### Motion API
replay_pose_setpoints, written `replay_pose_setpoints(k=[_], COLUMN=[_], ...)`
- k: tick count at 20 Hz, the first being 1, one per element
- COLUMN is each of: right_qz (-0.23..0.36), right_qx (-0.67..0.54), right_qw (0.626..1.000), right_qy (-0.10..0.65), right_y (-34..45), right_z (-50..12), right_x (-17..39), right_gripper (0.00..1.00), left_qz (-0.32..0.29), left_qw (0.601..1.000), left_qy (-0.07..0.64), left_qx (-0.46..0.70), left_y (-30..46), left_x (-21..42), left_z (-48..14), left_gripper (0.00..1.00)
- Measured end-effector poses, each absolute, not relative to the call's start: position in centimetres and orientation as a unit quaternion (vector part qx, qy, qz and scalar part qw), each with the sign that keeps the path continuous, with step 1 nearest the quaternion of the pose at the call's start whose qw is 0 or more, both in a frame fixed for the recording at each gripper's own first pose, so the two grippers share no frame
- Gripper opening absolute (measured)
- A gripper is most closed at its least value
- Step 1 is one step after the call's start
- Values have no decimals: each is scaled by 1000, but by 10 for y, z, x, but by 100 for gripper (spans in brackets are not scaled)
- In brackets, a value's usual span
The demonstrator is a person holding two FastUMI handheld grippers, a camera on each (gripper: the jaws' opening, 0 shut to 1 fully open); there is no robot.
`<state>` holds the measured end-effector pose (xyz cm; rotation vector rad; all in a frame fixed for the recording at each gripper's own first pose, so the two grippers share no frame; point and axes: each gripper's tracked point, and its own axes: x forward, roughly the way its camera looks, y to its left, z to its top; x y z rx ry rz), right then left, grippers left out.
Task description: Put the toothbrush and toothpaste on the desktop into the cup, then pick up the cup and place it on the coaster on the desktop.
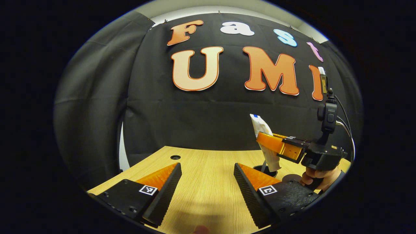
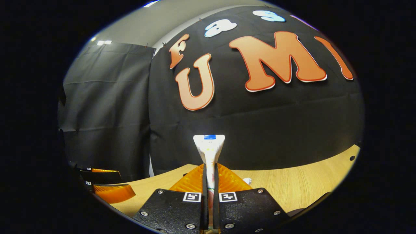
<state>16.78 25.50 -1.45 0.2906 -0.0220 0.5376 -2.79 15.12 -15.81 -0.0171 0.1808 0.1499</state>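
Your left gripper (image 1: 206, 182) hangs low over the bare wooden counter (image 1: 208, 162), fingers spread wide and grasping nothing. Past it on the right, your right gripper (image 1: 271, 139) has its fingers clenched on the toothpaste (image 1: 265, 143), held off the counter with its long axis near upright, flat crimped end up and lower end just above the dark cup (image 1: 267, 169); I can't tell what's inside the cup. In the right gripper view the toothpaste (image 2: 209, 149) stands straight up between the pressed-together fingers (image 2: 204, 185).
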Motion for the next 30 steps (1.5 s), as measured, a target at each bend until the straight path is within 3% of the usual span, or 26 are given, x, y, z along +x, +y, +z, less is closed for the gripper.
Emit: replay_pose_setpoints(k=[1,2,4,12,14,17,23,27,30], right_qz=[264,263,258,245,246,242,233,222,206], right_qx=[141,139,131,102,85,65,50,55,64], right_qw=[954,955,957,964,966,968,971,973,976], right_qy=[-7,-8,-5,7,17,30,2,-13,-19], right_y=[256,257,257,250,245,236,209,186,161], right_z=[-20,-23,-30,-40,-44,-43,-10,17,36], right_x=[168,170,174,173,168,159,138,121,112], right_gripper=[10,6,6,13,19,20,32,66,80], left_qz=[75,75,73,67,63,57,39,19,-2], left_qw=[993,993,992,991,990,990,988,987,984], left_qy=[93,95,99,117,119,128,146,158,174], left_qx=[-10,-10,-12,-24,-29,-34,-39,-32,-25], left_y=[152,152,150,145,141,134,117,97,79], left_x=[-29,-29,-28,-24,-25,-25,-20,-9,2], left_z=[-162,-163,-167,-181,-182,-188,-191,-190,-190], left_gripper=[97,97,97,97,98,98,98,97,97])
